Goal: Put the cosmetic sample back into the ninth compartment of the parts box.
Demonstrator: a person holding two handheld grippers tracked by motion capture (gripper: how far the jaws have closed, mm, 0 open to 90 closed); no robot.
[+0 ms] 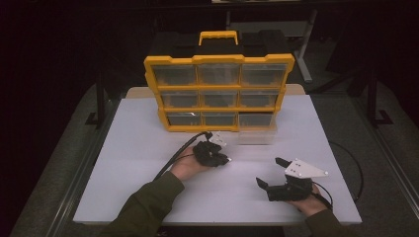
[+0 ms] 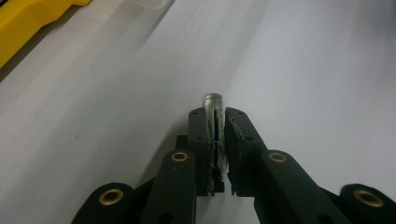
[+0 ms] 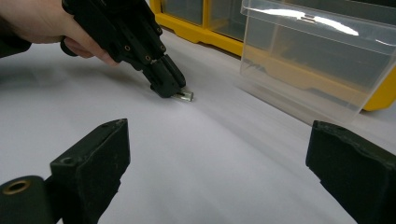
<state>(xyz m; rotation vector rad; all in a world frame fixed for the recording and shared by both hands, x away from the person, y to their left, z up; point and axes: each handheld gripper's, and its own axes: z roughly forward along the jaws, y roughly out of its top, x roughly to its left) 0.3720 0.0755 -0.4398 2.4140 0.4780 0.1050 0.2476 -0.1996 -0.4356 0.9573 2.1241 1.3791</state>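
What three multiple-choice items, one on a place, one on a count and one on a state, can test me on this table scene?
1. Where does the clear plastic drawer stand?
A. on the table before the yellow organizer
B. inside the organizer
C. in the right tongs

2. How many drawer bays does the organizer front show?
A. four
B. six
C. nine

3. What state are the left tongs in?
A. wide open
B. shut on a small glass-like cylinder
C. shut on nothing

Answers: 1 A, it sits on the white table; 2 C, three rows of three; 3 B, the cylinder's tip juts from between the jaws.
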